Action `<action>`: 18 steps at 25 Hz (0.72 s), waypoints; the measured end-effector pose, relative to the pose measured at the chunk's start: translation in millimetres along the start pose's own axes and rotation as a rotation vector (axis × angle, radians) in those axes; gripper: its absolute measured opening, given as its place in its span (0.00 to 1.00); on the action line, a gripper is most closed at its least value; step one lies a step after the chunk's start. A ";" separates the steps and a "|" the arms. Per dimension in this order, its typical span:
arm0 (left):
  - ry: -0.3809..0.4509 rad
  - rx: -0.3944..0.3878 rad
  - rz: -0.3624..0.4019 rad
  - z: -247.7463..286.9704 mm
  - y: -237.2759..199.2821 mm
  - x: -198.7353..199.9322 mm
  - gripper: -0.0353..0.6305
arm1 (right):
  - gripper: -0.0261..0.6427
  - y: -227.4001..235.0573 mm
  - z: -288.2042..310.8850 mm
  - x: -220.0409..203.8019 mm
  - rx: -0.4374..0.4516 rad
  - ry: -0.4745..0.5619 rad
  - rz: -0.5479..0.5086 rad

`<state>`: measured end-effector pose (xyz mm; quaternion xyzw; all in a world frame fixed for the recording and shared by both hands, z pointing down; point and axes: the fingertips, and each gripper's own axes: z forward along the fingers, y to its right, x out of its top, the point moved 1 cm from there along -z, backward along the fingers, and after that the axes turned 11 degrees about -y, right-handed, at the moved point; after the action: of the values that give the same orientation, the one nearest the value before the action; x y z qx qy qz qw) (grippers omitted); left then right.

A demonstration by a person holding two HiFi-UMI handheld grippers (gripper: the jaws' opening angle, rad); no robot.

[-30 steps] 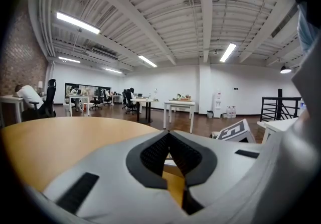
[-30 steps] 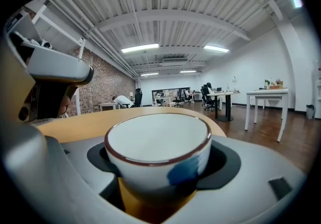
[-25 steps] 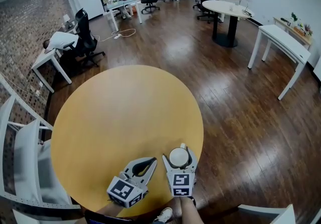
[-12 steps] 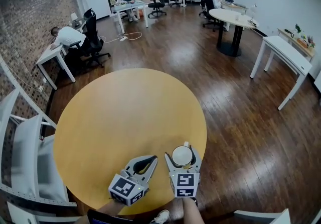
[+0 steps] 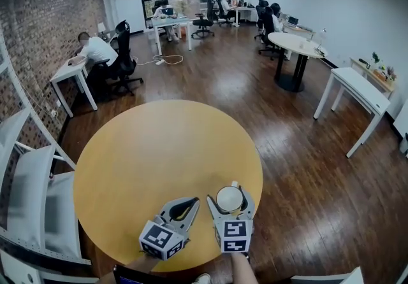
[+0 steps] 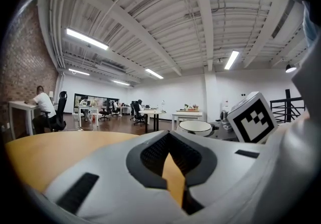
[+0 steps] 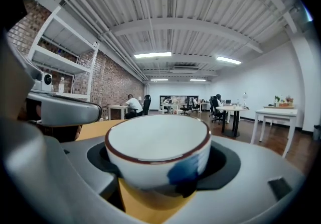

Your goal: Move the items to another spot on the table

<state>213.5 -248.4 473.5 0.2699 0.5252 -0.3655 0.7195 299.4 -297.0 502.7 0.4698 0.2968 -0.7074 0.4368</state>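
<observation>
Between the jaws of the right gripper (image 5: pixel 229 196), a white bowl (image 7: pixel 158 150) sits clasped, close to the round table's (image 5: pixel 146 155) near edge; a slack hold could drop it. Just beside, the left gripper (image 5: pixel 193 202) is closed, empty.

Bowl (image 5: pixel 229 199) at near edge of table (image 5: pixel 140 162)
</observation>
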 end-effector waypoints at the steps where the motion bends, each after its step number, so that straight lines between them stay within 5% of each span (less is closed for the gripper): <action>1: 0.006 0.005 0.001 -4.7 -0.7 3.9 0.06 | 0.65 -2.9 -4.2 6.0 0.002 0.004 -0.002; 18: 0.097 0.182 -0.022 -113.6 -78.3 20.1 0.06 | 0.65 -138.1 -19.6 90.2 0.130 0.096 -0.113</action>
<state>90.3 -211.5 419.6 0.3459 0.5270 -0.4062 0.6616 167.4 -250.2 413.2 0.5131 0.2971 -0.7254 0.3498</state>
